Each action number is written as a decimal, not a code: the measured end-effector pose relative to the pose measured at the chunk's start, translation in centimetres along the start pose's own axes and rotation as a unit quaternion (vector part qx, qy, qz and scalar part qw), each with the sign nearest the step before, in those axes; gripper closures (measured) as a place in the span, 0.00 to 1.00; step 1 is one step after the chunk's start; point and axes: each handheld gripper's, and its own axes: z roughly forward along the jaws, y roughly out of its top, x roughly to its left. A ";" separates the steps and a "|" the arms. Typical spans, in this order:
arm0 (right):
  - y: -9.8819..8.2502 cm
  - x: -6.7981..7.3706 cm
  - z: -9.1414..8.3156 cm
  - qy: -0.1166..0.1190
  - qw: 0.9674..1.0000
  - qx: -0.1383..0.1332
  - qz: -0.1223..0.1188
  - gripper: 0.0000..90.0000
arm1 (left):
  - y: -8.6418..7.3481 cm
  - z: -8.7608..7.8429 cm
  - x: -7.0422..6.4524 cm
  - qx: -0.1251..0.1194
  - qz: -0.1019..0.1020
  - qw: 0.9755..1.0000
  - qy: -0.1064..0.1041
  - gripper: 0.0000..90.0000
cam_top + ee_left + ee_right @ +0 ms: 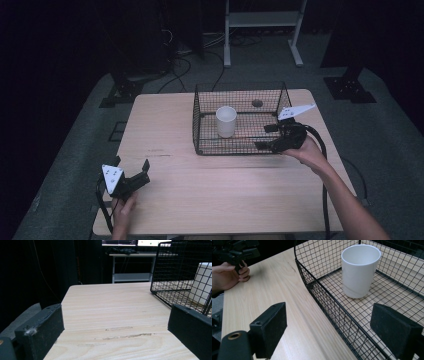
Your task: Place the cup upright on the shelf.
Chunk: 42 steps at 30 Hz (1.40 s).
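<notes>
Cup [226,121] in wire basket [200,127] bears no readable writing.

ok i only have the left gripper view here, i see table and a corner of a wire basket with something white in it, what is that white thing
Observer: It's a white cup, upright and empty, standing on the floor of the wire basket.
Operator: where's the other tool
Observer: The right tool is at the basket's right front corner, open, with one jaw inside the basket and one outside its front wall.
Operator: is it touching the cup
Observer: No, the cup stands apart from it, toward the basket's left side.
Operator: and my tool from above
Observer: The left tool is open near the front left of the table, well clear of the basket.
</notes>
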 end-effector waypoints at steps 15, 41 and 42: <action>-2.4 0.4 -0.8 0.001 1.000 -0.005 0.008 0.15 | 0.0 0.0 0.0 0.000 0.000 1.000 0.000 0.00; -5.2 1.3 -2.0 -0.008 1.000 -0.007 0.013 0.15 | 0.0 0.0 0.0 0.000 0.001 1.000 0.000 0.00; -5.3 1.4 -2.1 -0.010 1.000 -0.010 0.012 0.15 | 0.0 0.0 0.0 0.000 0.000 1.000 0.000 0.00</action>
